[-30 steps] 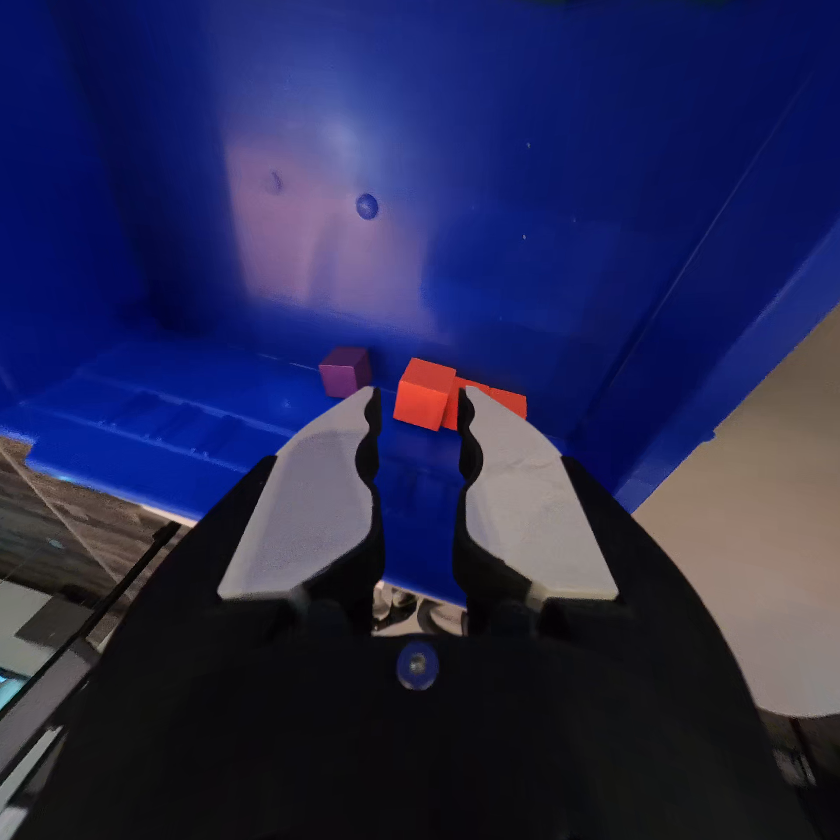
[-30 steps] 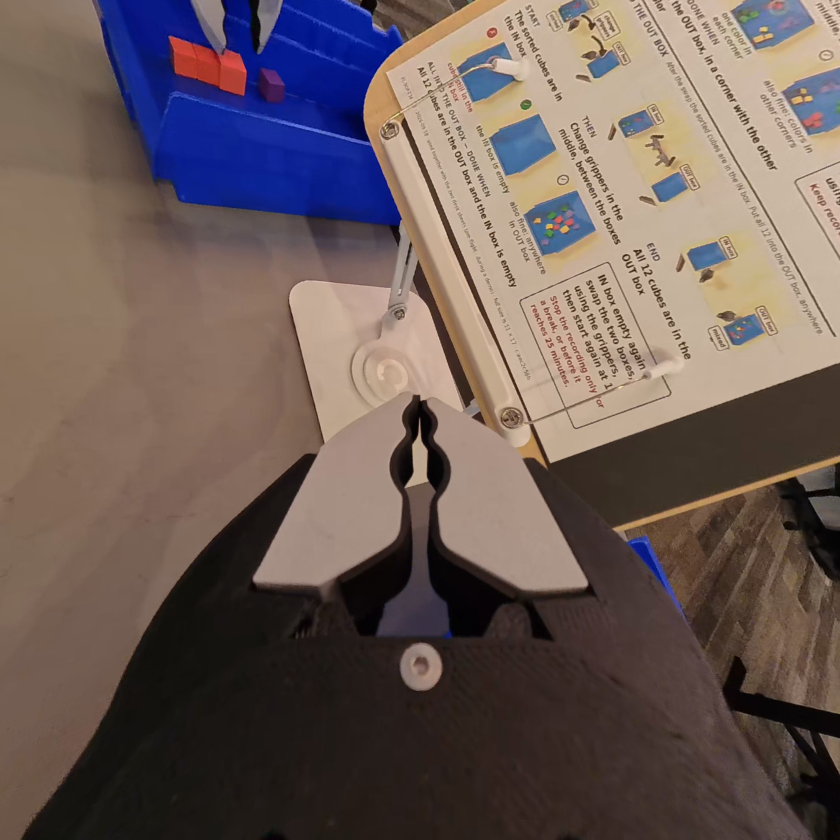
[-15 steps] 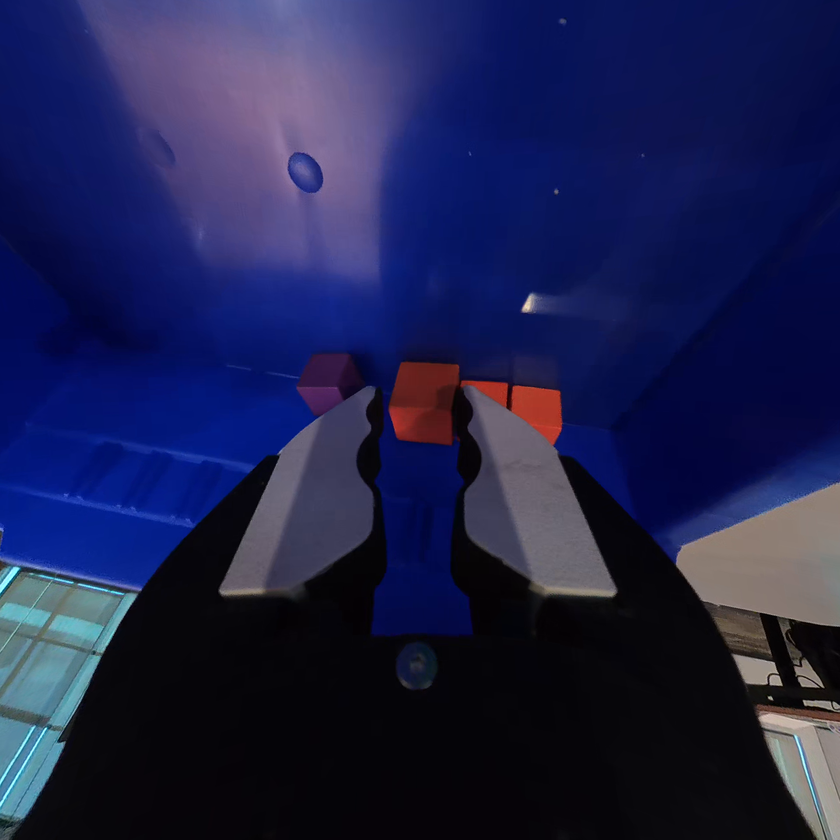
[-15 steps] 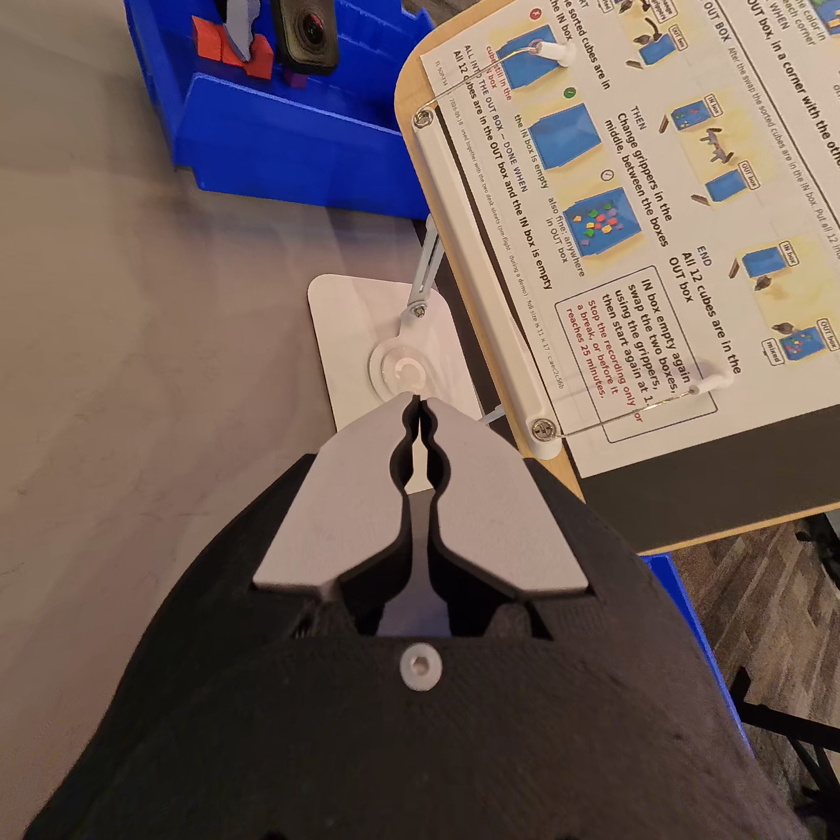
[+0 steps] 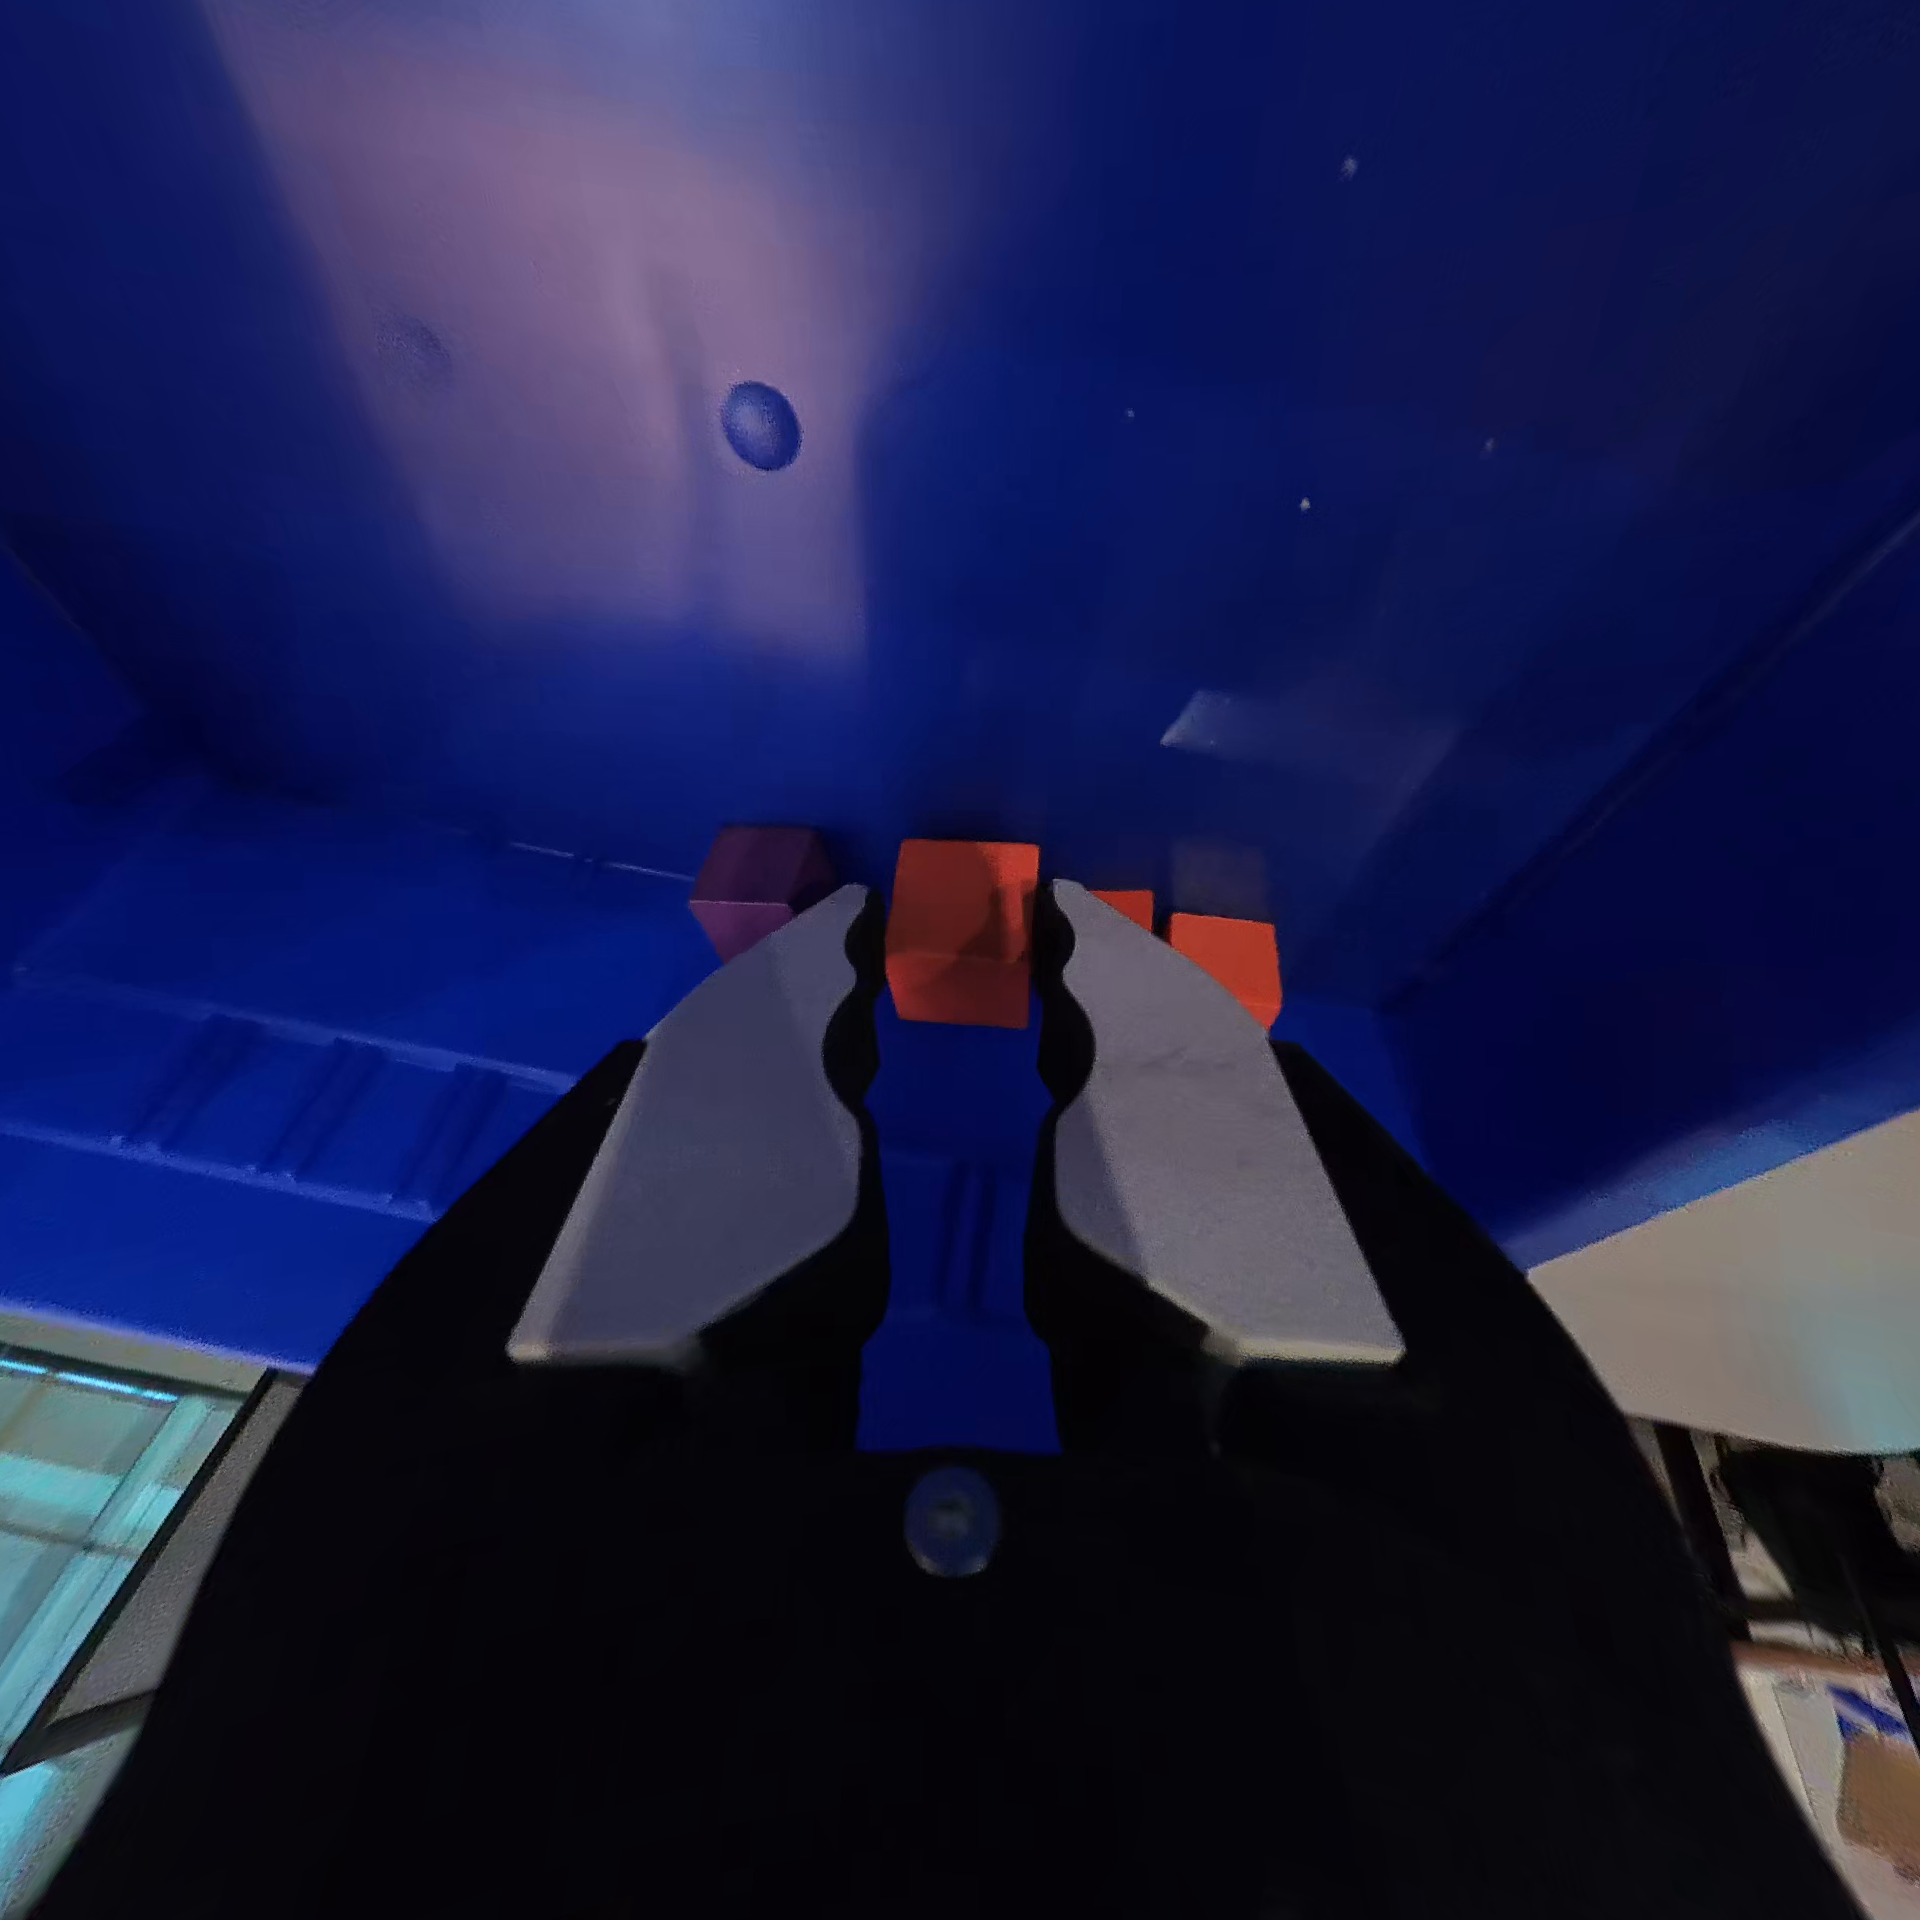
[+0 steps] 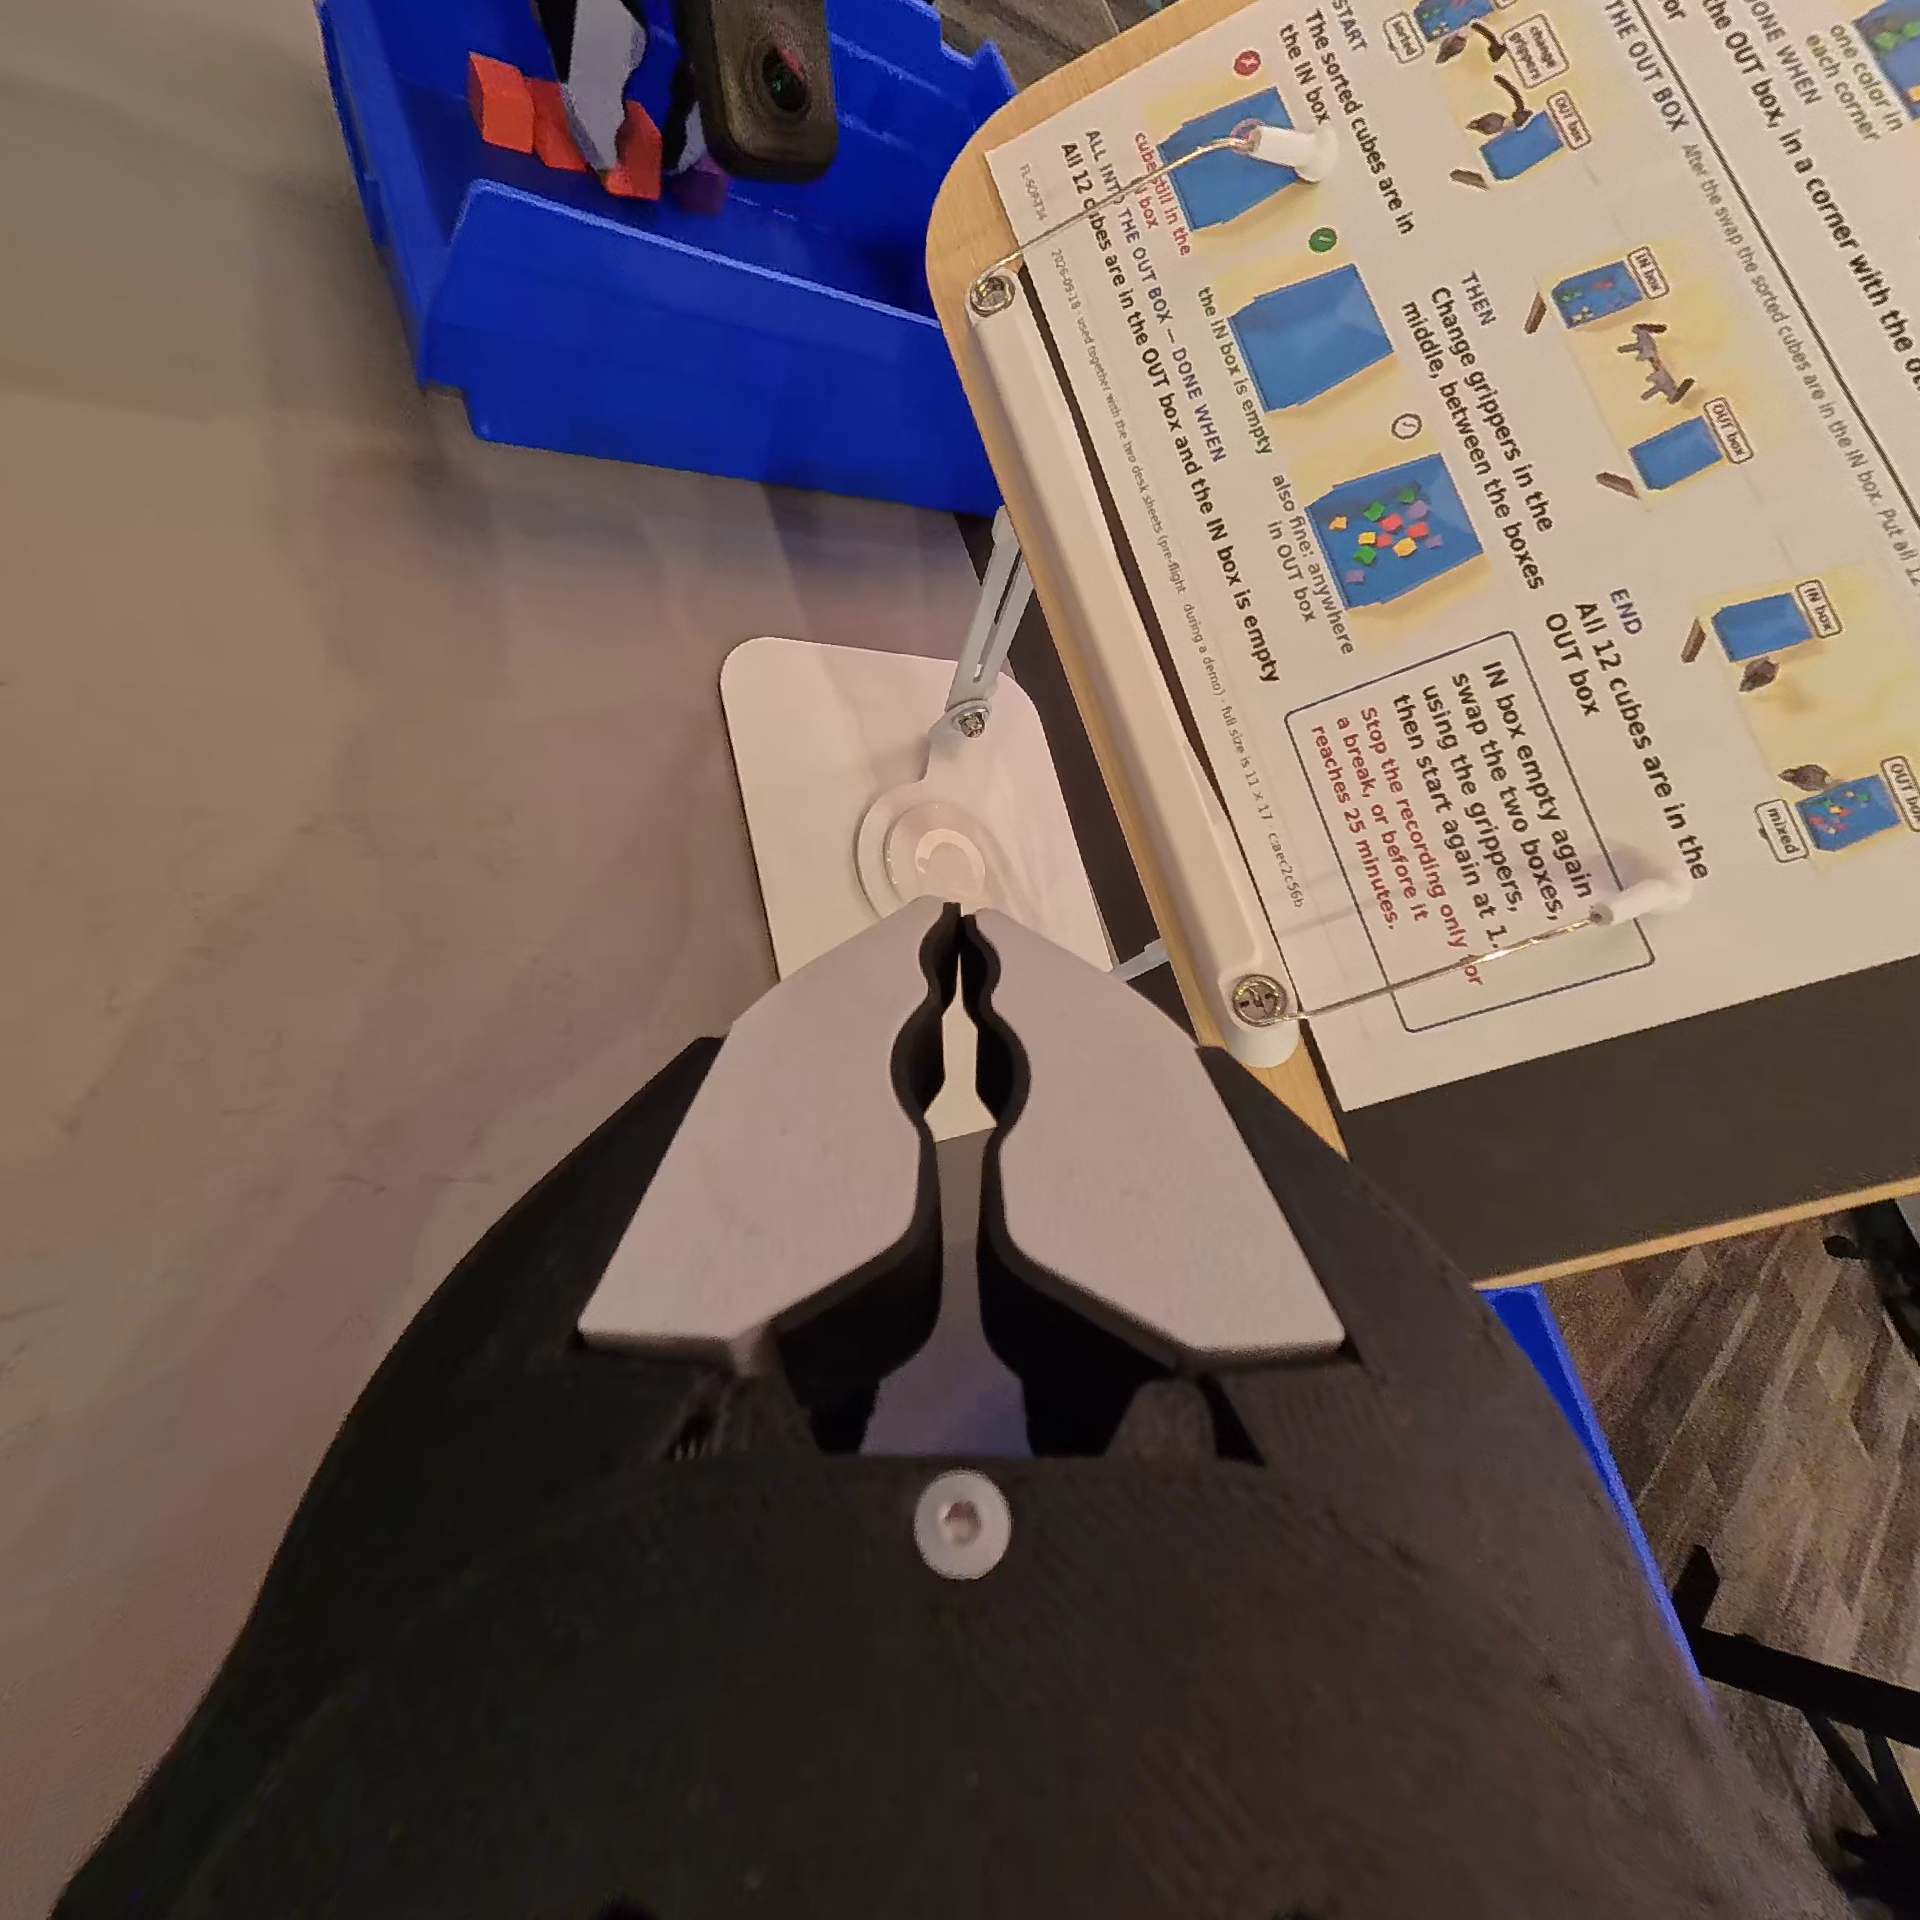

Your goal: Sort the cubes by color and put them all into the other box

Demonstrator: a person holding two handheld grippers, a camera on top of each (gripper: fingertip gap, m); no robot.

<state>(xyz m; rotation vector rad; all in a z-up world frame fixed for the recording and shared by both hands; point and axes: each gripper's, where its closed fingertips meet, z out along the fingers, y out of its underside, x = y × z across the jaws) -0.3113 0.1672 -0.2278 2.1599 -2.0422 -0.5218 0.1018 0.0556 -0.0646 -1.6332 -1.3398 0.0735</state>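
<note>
In the left wrist view my left gripper (image 5: 954, 894) is open inside the blue box (image 5: 1351, 416). Its fingertips stand either side of a red cube (image 5: 961, 935) on the box floor, close to its faces. Two more red cubes (image 5: 1226, 956) sit to its right near the corner, and a purple cube (image 5: 758, 883) sits to its left. In the right wrist view my right gripper (image 6: 956, 914) is shut and empty above the grey table. The same box (image 6: 675, 332), red cubes (image 6: 499, 99) and left gripper (image 6: 613, 145) show at the top left.
A tilted board with an instruction sheet (image 6: 1455, 520) stands on a white base plate (image 6: 831, 748) right of the box. The edge of a second blue box (image 6: 1558, 1382) shows at lower right. Grey tabletop (image 6: 312, 831) spreads to the left. Spacing between my two grippers at the tips: around 45 centimetres.
My left gripper has moved deeper into the box, and the red cube now lies between its fingertips. The right gripper has stayed shut and drifted slightly.
</note>
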